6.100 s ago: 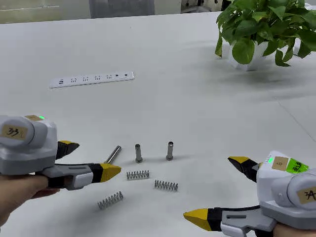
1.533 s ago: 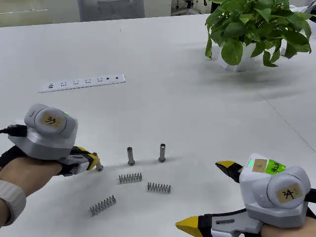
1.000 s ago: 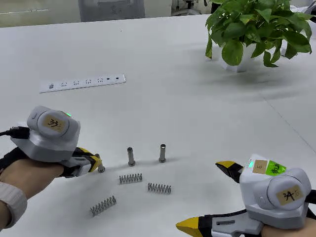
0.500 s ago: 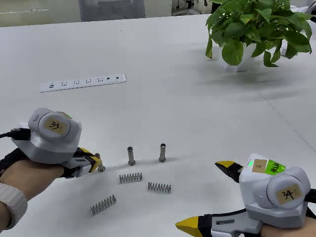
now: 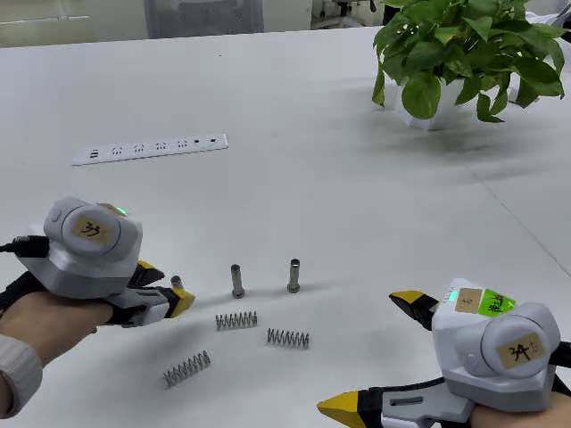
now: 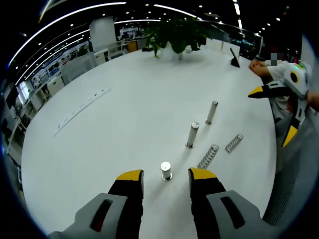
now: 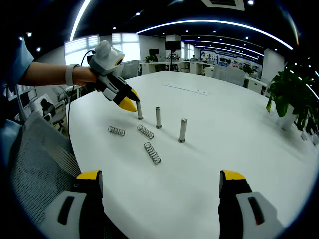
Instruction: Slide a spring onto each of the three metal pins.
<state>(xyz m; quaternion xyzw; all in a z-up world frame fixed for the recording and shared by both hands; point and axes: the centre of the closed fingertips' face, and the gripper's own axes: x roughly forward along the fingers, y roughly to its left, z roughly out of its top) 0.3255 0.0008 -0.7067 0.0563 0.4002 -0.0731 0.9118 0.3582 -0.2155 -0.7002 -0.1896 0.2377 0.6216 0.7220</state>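
Left gripper view shows what head view hides: left gripper (image 6: 166,175) spread, pin (image 6: 166,169) standing free between its jaws. Meanwhile right gripper (image 5: 370,352) gapes too, springs (image 5: 236,320) loose on table (image 5: 312,160). Moments ago left pinched that pin.

Lower left of the head view: the left gripper (image 5: 168,287) has a rounded pale-grey housing with a tan sticker handwritten "33", a small green light and dark-grey jaws tipped in yellow. A black cable (image 5: 18,244) leaves its left edge, and a white cuff (image 5: 16,374) sits at the wrist behind it. Lower right: the right gripper (image 5: 370,352) has the same grey housing and yellow-tipped jaws, with a tan handwritten sticker and a green label beside a green light. Upper left of the right gripper view: a light-blue sleeve (image 7: 14,59).
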